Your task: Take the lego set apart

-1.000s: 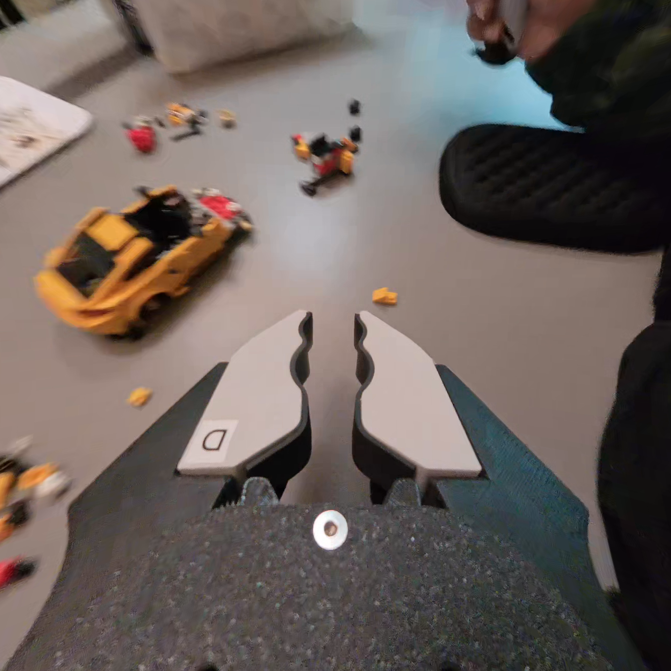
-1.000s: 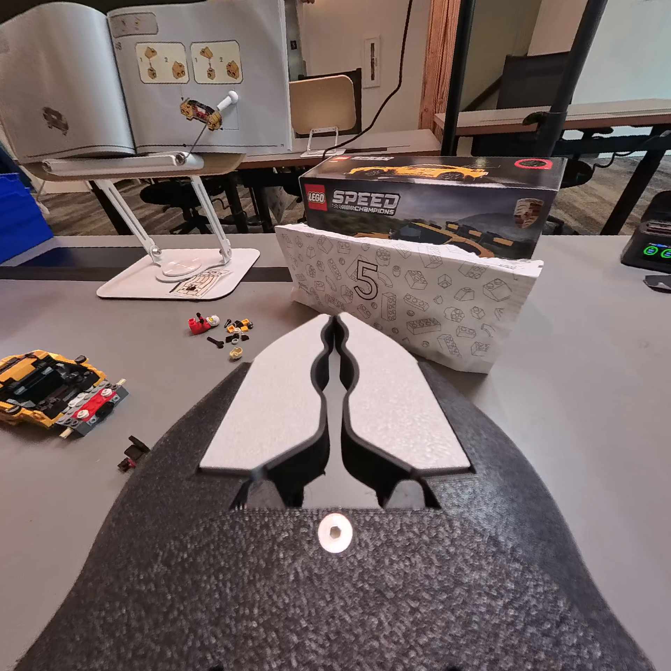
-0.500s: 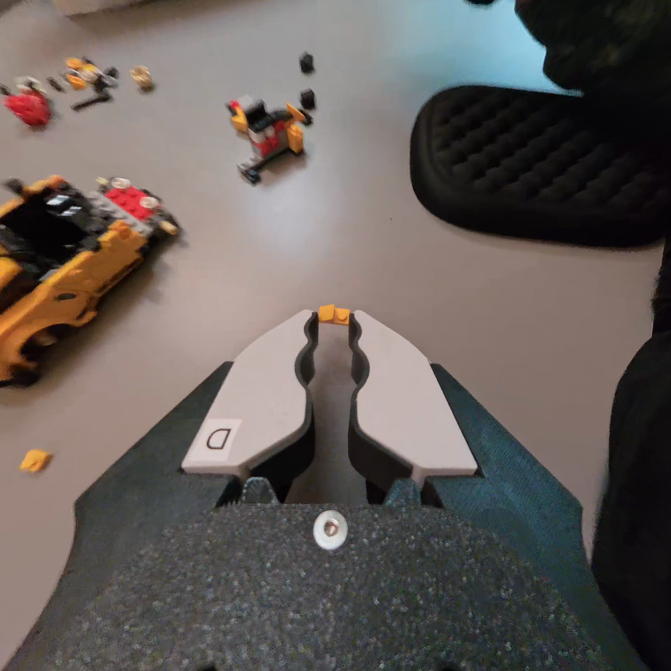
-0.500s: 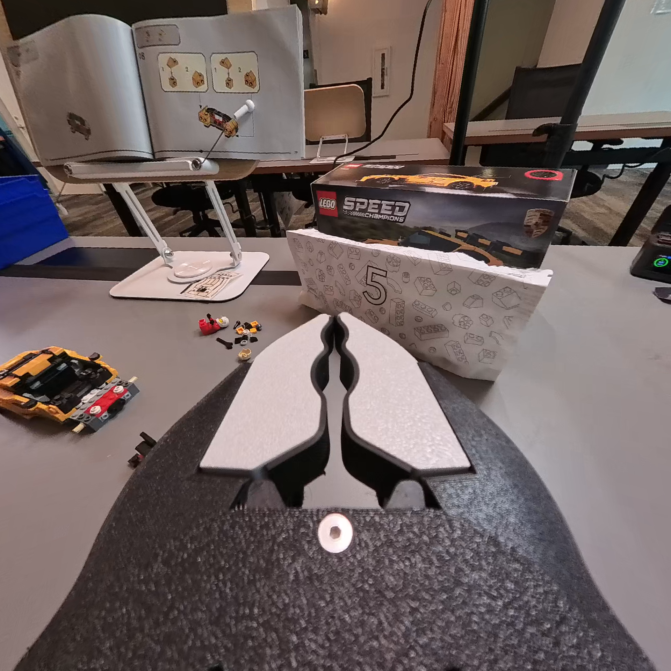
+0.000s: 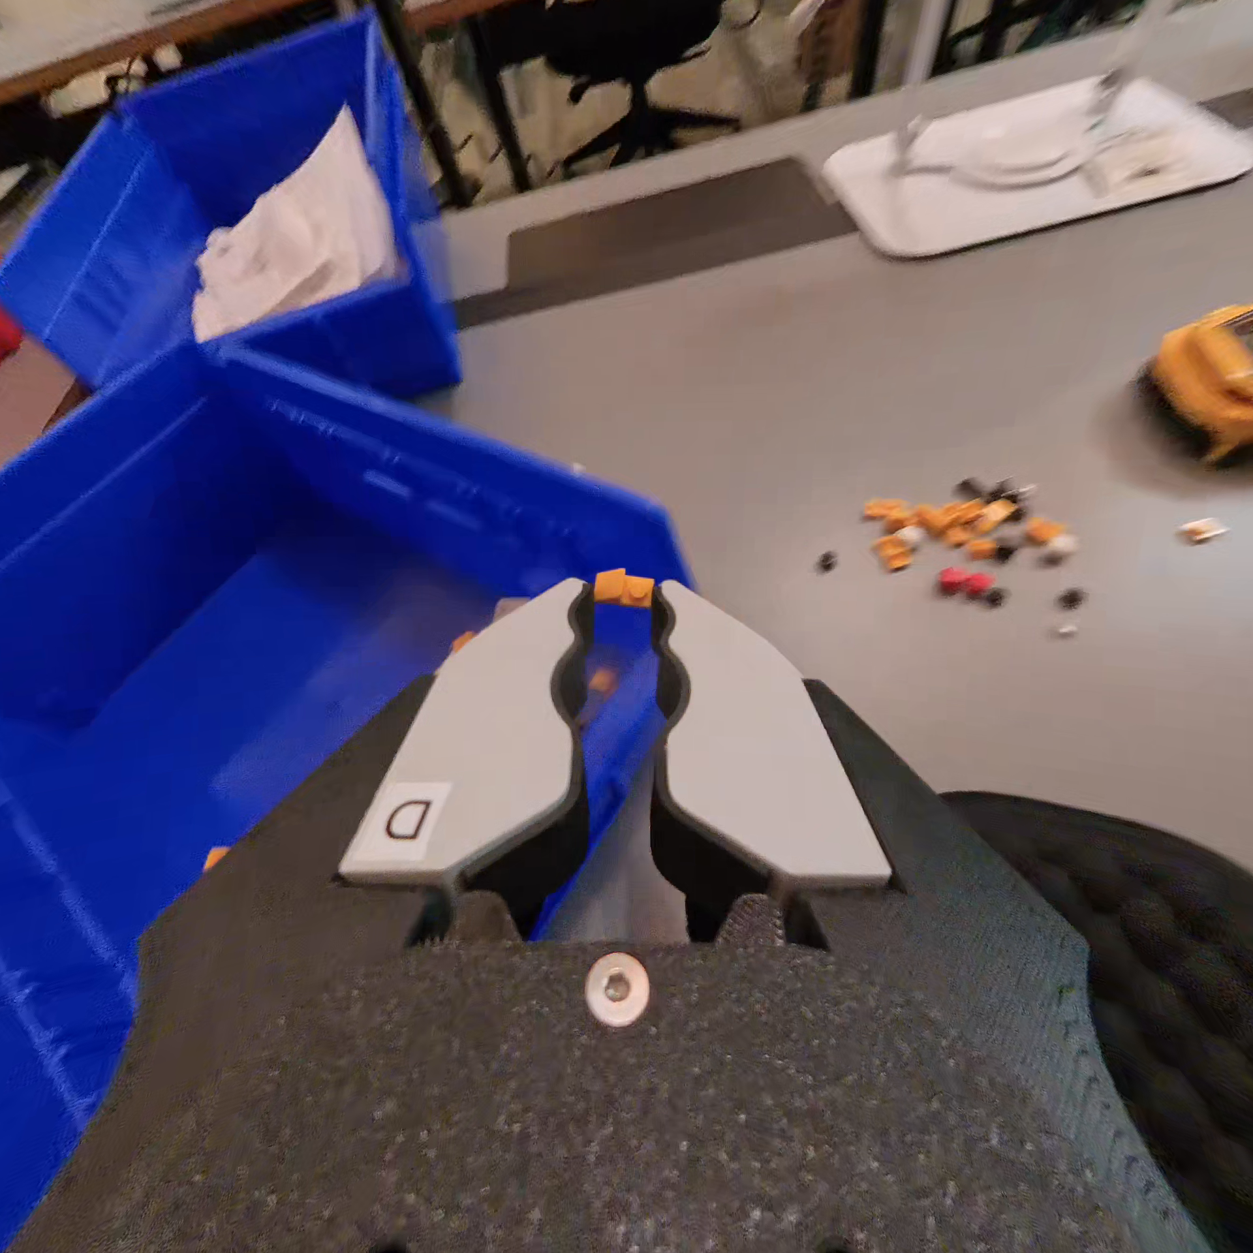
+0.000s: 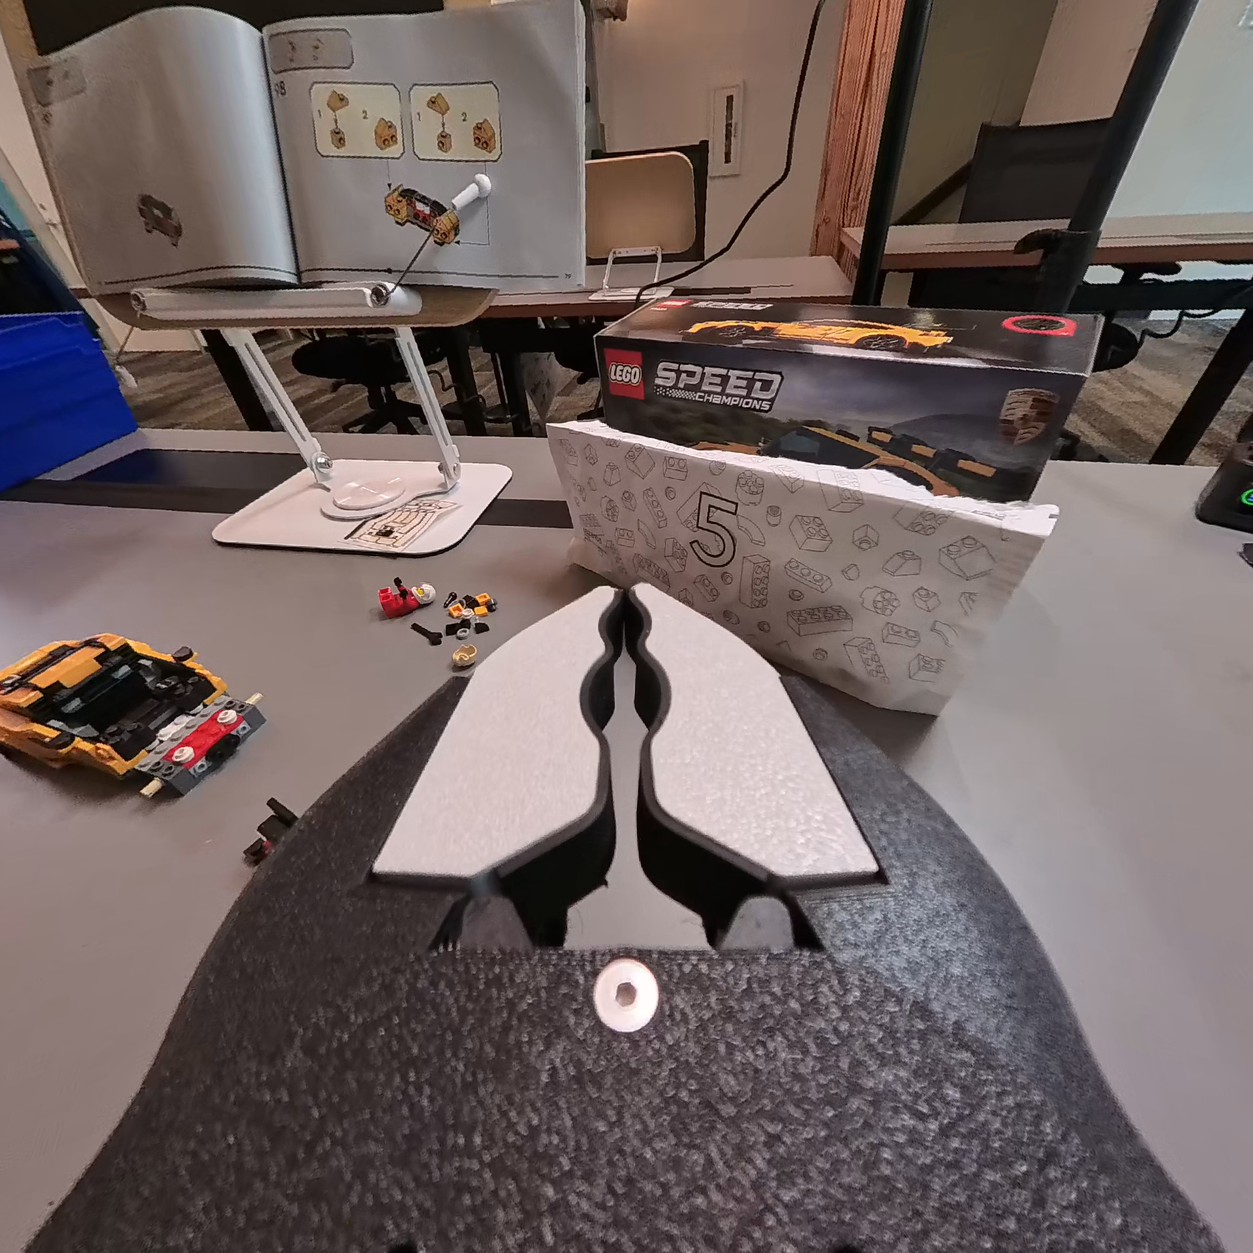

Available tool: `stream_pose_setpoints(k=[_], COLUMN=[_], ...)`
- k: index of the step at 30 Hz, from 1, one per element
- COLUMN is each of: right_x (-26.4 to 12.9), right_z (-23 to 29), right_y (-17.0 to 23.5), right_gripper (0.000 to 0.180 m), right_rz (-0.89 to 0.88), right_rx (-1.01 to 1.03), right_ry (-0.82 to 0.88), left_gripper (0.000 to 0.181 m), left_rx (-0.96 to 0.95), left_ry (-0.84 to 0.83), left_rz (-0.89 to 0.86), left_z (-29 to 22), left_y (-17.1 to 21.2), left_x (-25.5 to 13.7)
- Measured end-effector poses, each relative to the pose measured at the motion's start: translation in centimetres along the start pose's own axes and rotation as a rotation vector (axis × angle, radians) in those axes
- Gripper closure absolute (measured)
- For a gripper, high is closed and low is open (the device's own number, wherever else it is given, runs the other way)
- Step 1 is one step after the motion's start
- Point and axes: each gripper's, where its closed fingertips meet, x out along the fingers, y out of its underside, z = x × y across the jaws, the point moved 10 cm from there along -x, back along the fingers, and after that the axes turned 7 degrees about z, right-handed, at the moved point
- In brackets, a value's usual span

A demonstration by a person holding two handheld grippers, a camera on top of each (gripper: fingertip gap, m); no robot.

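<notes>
1. Since the earlier frames, the left gripper (image 5: 624, 597) is being seen over a blue bin (image 5: 203, 576) at the table's left edge instead of low over the bare table; the orange piece (image 5: 622, 587) pinched half a second ago is being carried with it.
2. The left fingers are being held nearly closed, with the orange piece clamped between their very tips, above the bin's right wall.
3. A few orange bits (image 5: 600, 681) are being seen inside the bin, blurred.
4. A second blue bin (image 5: 271, 224) with white paper in it is being shown farther off.
5. A loose pile (image 5: 963, 535) of orange, black and red pieces is lying on the grey table (image 5: 780, 380) to the right, with the yellow car (image 5: 1207, 393) beyond it at the far right.
6. The right gripper (image 6: 625, 600) is being held with its fingers pressed together on nothing, above the table.
7. In the right view, the car (image 6: 122, 712), partly stripped, is being shown at left, small parts (image 6: 441, 610) near the middle, a white bag (image 6: 813, 597) and the box (image 6: 847, 400) behind, and a manual (image 6: 305, 149) on a stand (image 6: 366, 502) at far left.
</notes>
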Motion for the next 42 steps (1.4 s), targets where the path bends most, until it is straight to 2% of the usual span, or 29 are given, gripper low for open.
stream_pose_setpoints(k=[5,12,17,20,24,29,33,42], right_x=[0.2,0.5,0.5,0.5,0.6,0.5,0.5,0.7], right_z=[0.2,0.4,0.5,0.5,0.6,0.8,0.9,0.9], right_y=[0.2,0.4,0.4,0.4,0.5,0.4,0.4,0.7], right_gripper=[0.180,0.180,0.180,0.180,0.180,0.180,0.180,0.180], right_rz=[0.009,0.018,0.018,0.019,0.018,0.010,0.004,0.017], right_rx=[-0.011,-0.020,-0.024,-0.028,-0.033,-0.042,-0.053,-0.056], right_ry=[-0.001,-0.006,-0.010,-0.013,-0.022,-0.040,-0.063,-0.088], left_gripper=[0.164,0.164,0.146,0.146,0.165,0.161,0.170,0.167], left_rx=[-0.063,-0.081,-0.101,-0.028,0.150,0.409,0.488,0.564], left_ry=[-0.035,-0.038,-0.040,-0.024,0.217,0.432,0.507,0.588], left_rz=[0.078,0.103,0.038,-0.034,-0.107,0.082,0.246,0.340], left_z=[2.3,2.7,2.4,1.0,-3.2,-8.2,-9.7,-10.4], left_y=[2.6,3.1,2.5,1.1,-1.4,-2.9,-3.4,-4.1], left_x=[1.5,2.0,1.7,1.4,1.8,6.0,9.5,12.4])
